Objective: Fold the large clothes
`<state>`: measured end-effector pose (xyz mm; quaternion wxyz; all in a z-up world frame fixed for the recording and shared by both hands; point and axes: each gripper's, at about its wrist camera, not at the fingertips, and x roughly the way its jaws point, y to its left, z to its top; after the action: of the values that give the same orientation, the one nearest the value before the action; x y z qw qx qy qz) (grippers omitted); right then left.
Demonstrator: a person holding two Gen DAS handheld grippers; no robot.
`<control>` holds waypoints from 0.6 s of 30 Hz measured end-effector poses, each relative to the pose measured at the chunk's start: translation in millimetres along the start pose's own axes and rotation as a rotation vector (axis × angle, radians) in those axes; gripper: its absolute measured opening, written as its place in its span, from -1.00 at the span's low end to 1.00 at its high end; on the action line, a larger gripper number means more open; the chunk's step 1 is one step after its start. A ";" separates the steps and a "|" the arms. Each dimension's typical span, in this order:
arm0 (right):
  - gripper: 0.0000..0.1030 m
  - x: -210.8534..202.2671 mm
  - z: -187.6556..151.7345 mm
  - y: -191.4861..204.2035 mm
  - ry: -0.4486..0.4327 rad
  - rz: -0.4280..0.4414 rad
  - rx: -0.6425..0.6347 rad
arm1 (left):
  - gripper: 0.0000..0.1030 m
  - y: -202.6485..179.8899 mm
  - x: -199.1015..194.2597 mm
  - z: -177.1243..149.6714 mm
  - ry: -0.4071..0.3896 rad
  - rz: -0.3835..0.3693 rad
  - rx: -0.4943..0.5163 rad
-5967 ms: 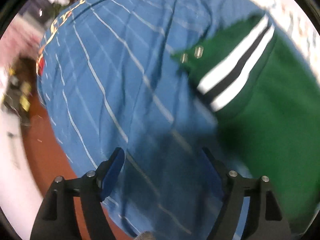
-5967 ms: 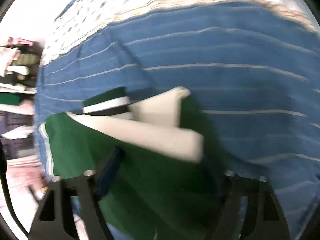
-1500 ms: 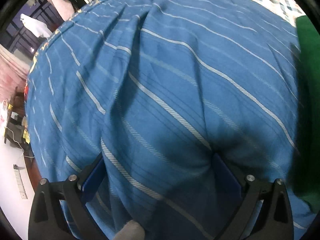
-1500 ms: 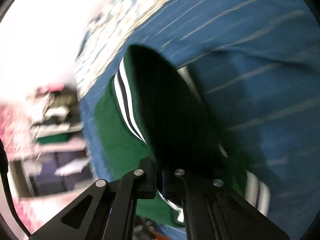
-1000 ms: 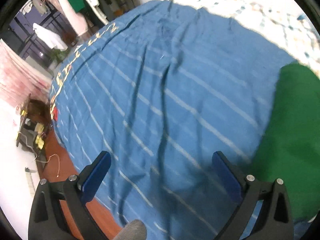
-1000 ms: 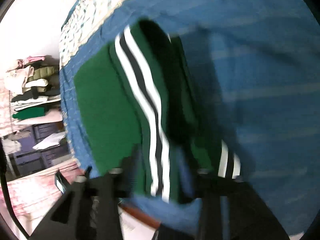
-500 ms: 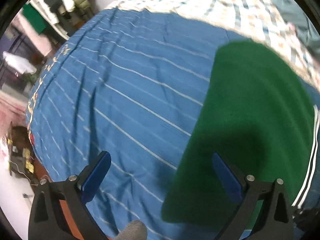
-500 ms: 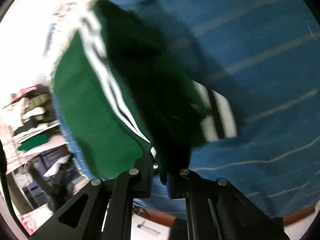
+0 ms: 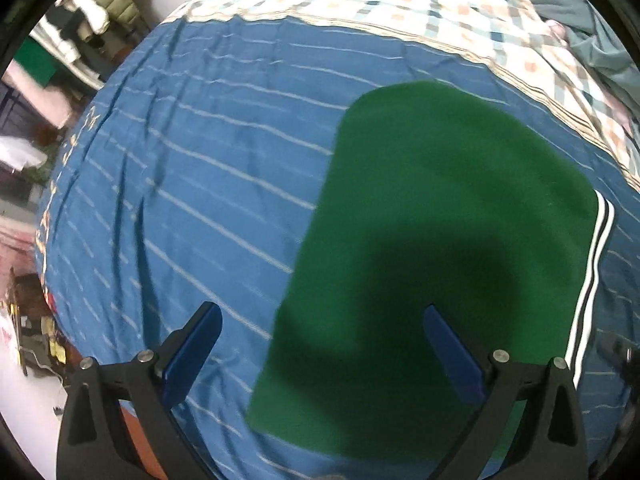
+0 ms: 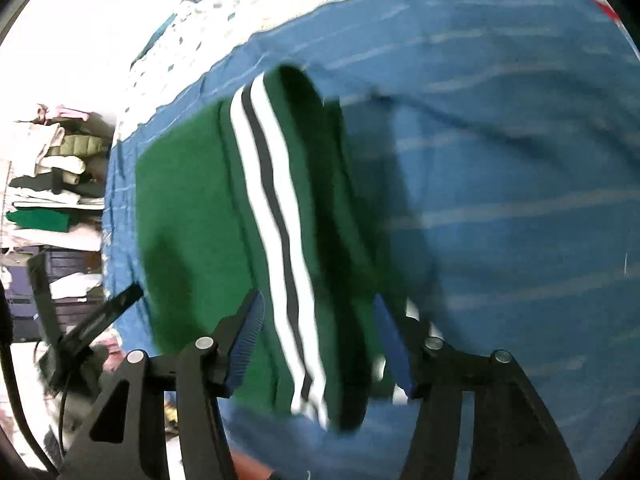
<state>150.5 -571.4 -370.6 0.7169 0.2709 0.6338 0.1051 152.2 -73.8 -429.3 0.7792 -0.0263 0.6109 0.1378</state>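
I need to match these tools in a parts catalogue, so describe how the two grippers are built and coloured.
Both look alike. The left gripper has two angular black finger arms with triangular cut-outs and silver round bolt heads, each ending in a flat blue pad. The right gripper has the same black frame and silver bolts; its blue pads show a fine ribbed texture. A black cable curves along the left edge of its view.

black frames, blue fingers [image 9: 192, 344], silver screws

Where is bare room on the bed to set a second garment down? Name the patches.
Free: the blue striped bedspread between the folded green garment and the bed's edge. A narrower strip runs between the garment and the checked quilt. Crowded: the garment's striped hem, between the opening right gripper.
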 end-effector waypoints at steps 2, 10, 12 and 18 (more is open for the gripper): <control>0.15 6.6 22.3 1.9 -0.008 0.035 -0.007 | 1.00 -9.3 -1.2 4.9 -0.003 -0.011 0.025; 0.15 42.6 72.5 8.9 0.022 0.107 -0.046 | 1.00 -34.2 4.0 14.1 0.018 -0.030 0.096; 0.08 56.9 84.4 12.3 0.030 0.102 -0.059 | 1.00 -37.3 7.2 14.7 0.027 -0.028 0.103; -0.93 33.4 87.6 2.3 -0.088 0.087 0.029 | 1.00 -32.6 10.7 15.0 0.030 -0.004 0.113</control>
<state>241.3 -575.3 -393.5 0.7348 0.3129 0.5907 0.1149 176.7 -100.0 -440.0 0.7706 0.0143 0.6292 0.1010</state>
